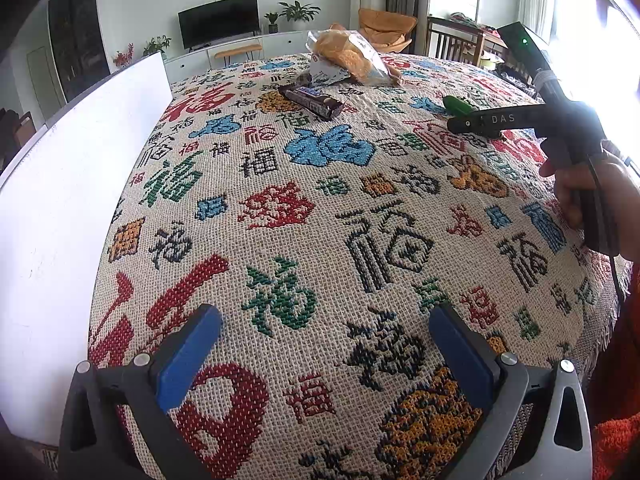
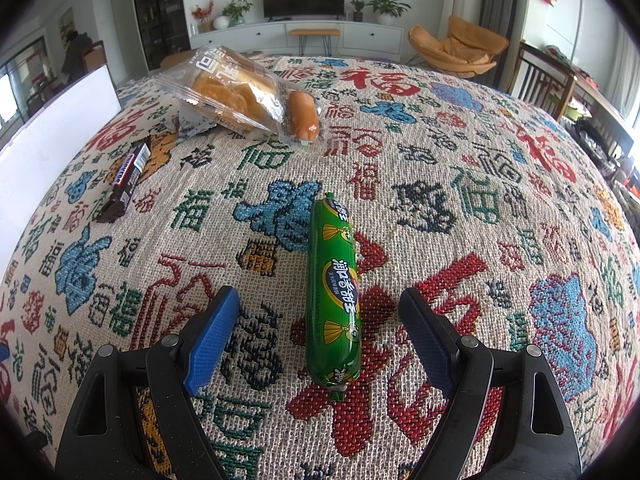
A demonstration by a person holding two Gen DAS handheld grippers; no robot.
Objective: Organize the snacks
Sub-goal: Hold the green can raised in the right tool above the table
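Note:
A green-wrapped sausage (image 2: pixel 333 296) lies lengthwise on the patterned cloth (image 2: pixel 460 184), between the blue pads of my right gripper (image 2: pixel 320 312); the jaws stand open and clear of it on both sides. A dark chocolate bar (image 2: pixel 125 182) lies to the far left. A clear bag of bread (image 2: pixel 236 90) rests at the back with a small orange sausage (image 2: pixel 304 114) beside it. My left gripper (image 1: pixel 326 328) is open over bare cloth. From the left wrist view I see the right gripper (image 1: pixel 500 120) held by a hand, the green sausage (image 1: pixel 460 105) just beyond it, the chocolate bar (image 1: pixel 312 101) and the bread bag (image 1: pixel 348 56).
A white board (image 1: pixel 68 200) stands along the left edge of the table. Beyond the table are a TV stand (image 2: pixel 304 36), an orange chair (image 2: pixel 460 50) and wooden chairs (image 2: pixel 544 76) to the right. The cloth's fringed edge (image 1: pixel 600 340) falls off at the near right.

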